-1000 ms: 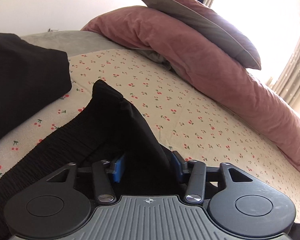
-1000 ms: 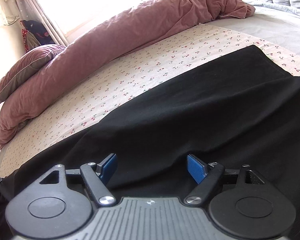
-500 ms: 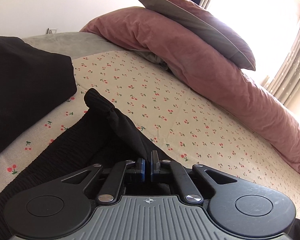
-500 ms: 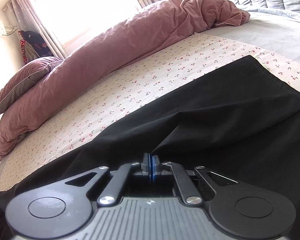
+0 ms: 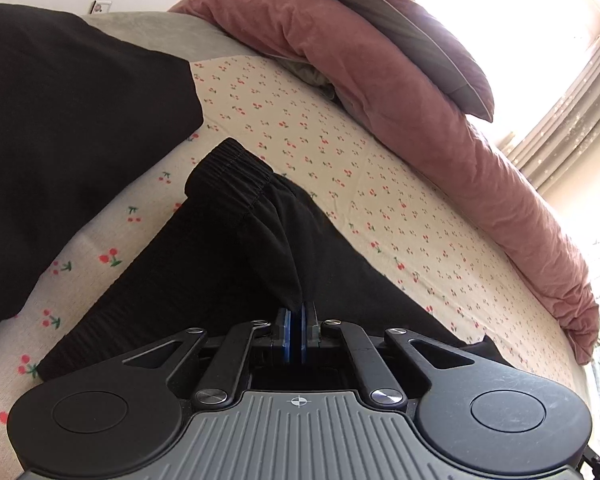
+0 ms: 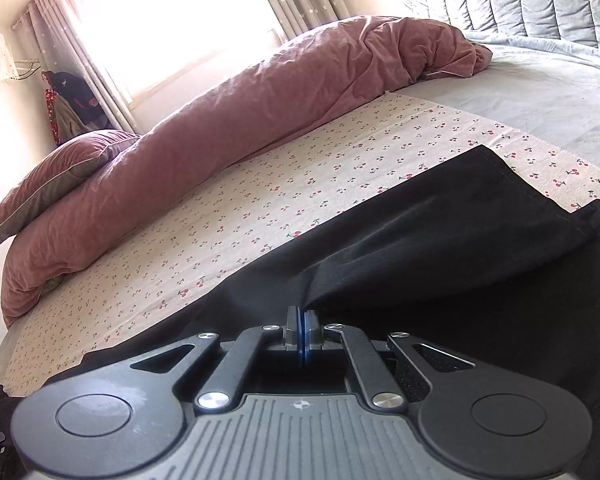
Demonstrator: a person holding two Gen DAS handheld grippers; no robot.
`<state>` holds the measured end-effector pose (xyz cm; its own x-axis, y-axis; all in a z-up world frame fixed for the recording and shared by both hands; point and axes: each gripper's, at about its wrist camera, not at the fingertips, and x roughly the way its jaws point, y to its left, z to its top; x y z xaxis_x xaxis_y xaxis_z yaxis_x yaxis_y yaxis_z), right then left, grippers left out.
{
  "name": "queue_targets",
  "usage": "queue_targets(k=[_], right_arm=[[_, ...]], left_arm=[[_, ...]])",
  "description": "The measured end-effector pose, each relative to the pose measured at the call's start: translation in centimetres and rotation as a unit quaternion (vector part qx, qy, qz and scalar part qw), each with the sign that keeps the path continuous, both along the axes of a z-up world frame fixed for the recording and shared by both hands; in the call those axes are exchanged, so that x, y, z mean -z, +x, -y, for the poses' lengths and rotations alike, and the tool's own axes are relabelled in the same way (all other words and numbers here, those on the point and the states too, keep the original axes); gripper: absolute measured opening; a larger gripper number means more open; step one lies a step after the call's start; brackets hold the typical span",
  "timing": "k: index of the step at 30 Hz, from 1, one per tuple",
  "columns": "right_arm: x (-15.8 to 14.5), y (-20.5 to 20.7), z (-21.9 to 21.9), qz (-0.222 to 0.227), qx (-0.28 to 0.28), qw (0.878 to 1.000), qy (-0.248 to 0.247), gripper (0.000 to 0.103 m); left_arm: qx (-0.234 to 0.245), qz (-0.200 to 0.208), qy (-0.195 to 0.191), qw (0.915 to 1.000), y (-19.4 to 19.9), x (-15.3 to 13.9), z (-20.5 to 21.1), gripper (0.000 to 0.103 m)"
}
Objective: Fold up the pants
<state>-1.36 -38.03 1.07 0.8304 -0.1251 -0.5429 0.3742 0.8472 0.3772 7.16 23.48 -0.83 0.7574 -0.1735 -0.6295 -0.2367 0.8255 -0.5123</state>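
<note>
Black pants lie on the cherry-print bed. Left tongs clamp a fold near the waistband, which sits at 11 o'clock. Right tongs pinch a raised leg fold. Pink duvet lies beyond at 12 o'clock.

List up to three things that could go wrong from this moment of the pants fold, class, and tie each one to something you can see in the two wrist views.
1. The left gripper pinches only a thin ridge of the black pants near the waistband; it could slip out when pulled.
2. The right gripper holds a small pinch of the pant leg, so the loose layers may fold unevenly.
3. Another dark garment lies close by and could get dragged along.
</note>
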Motion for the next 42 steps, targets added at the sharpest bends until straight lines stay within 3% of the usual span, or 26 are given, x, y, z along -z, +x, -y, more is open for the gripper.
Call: queue_targets(k=[6, 10, 18, 22, 29, 33, 36, 39, 42], right_arm=[[0.3, -0.8, 0.2, -0.016, 0.015, 1.000, 0.010, 0.001], [-0.2, -1.7, -0.4, -0.025, 0.009, 1.000, -0.009, 0.001], [-1.0, -6.6, -0.7, -0.046, -0.008, 0.998, -0.029, 0.001], [-1.0, -8.6, -0.5, -0.057, -0.010, 0.998, -0.015, 0.001], [-1.2, -10.8, -1.6, -0.065, -0.018, 0.997, -0.027, 0.001], [-0.1, -10.8, -1.4, -0.090, -0.020, 0.996, -0.017, 0.002], [1.3, -10.3, -1.3, -0.117, -0.022, 0.993, -0.006, 0.003], [2.4, -10.0, -0.5, -0.142, -0.015, 0.990, 0.017, 0.020], [1.1, -11.7, 0.6, -0.107, 0.007, 0.994, 0.023, 0.039]], left_arm=[[0.017, -0.021, -0.011, 0.9996, -1.8, 0.3, -0.4, 0.002], [0.027, -0.022, -0.010, 0.9994, -3.2, -0.3, -0.5, 0.002], [0.045, -0.052, -0.026, 0.9973, -6.3, 0.2, -1.4, 0.002], [0.043, -0.046, -0.035, 0.9974, -8.4, 0.0, -1.9, 0.002], [0.033, -0.008, 0.005, 0.9994, -11.8, -2.7, -1.7, 0.002], [0.044, -0.044, 0.033, 0.9975, -11.7, -1.7, -1.2, 0.003], [0.044, -0.074, 0.060, 0.9945, -11.1, -0.4, -0.8, 0.012], [0.050, -0.060, 0.109, 0.9909, -11.8, -1.0, 0.2, 0.018], [0.051, -0.037, 0.148, 0.9870, -12.7, -2.3, 1.2, 0.044]])
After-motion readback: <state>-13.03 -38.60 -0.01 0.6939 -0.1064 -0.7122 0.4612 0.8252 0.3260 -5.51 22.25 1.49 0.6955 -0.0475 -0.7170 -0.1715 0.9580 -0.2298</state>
